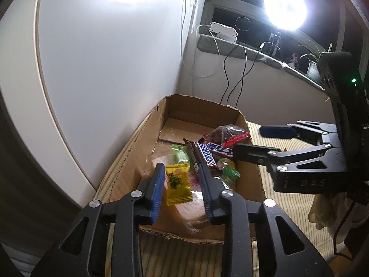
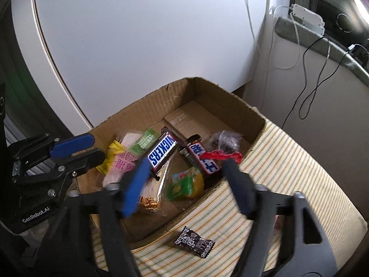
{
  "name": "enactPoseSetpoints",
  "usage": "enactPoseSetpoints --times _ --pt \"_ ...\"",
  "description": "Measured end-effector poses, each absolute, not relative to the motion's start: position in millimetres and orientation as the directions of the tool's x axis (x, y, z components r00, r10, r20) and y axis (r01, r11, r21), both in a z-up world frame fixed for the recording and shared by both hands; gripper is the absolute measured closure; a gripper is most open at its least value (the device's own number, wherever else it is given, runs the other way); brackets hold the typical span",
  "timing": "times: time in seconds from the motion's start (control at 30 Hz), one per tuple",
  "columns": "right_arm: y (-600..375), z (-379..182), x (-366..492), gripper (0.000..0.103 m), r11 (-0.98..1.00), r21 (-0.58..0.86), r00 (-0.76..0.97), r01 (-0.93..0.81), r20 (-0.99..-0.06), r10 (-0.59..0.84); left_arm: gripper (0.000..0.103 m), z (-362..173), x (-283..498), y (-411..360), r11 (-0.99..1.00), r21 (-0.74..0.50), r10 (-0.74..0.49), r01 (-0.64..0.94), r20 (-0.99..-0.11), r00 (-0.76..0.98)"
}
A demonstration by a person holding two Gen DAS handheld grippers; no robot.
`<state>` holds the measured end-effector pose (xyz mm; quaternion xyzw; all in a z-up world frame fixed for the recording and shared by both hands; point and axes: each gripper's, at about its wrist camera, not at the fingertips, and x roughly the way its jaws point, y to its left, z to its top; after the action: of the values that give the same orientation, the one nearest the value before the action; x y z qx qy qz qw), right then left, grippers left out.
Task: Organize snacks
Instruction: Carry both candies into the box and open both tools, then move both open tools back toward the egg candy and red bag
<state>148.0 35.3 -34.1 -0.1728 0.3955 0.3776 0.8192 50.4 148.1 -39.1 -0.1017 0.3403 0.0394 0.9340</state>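
A cardboard box (image 1: 138,161) (image 2: 221,101) on a striped cloth holds several snacks: two Snickers bars (image 1: 205,157) (image 2: 161,152), a yellow candy packet (image 1: 176,184) (image 2: 110,157), a green packet (image 1: 181,153) (image 2: 145,140), a clear bag with a red edge (image 1: 230,133) (image 2: 221,145) and a jelly cup (image 2: 186,182). My left gripper (image 1: 182,191) (image 2: 76,150) is open above the near end of the box, the yellow packet lying below its fingers. My right gripper (image 2: 186,184) (image 1: 253,142) is open and empty over the box's right edge. A black candy packet (image 2: 194,242) lies on the cloth outside the box.
A white curved panel (image 1: 103,57) stands behind the box. A windowsill (image 1: 253,53) holds a white power strip (image 1: 223,31), cables, a bright lamp (image 1: 284,7) and a potted plant (image 1: 313,64). The striped cloth (image 2: 288,173) extends right of the box.
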Motion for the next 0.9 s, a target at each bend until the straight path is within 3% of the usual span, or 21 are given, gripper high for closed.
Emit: enactPoseSetpoints --times 0.07,0.13,0.33,0.9 --pt "32 -31 149 0.022 0.666 0.023 0.410 -0.746 -0.772 0.486 0.054 -39 50 148 0.976 -0.159 0.010 -0.146 -0.642 0.767" --pt "29 -28 151 0.022 0.672 0.038 0.407 -0.740 -0.769 0.492 0.045 -38 49 148 0.976 -0.156 0.016 -0.150 -0.638 0.770" --pt "22 -24 155 0.022 0.689 0.035 0.430 -0.723 -0.758 0.490 0.033 -35 46 146 0.978 -0.148 0.023 -0.150 -0.635 0.772" --pt "-11 -14 157 0.022 0.717 0.040 0.461 -0.696 -0.741 0.489 0.033 -27 47 123 0.985 -0.132 0.003 -0.109 -0.624 0.781"
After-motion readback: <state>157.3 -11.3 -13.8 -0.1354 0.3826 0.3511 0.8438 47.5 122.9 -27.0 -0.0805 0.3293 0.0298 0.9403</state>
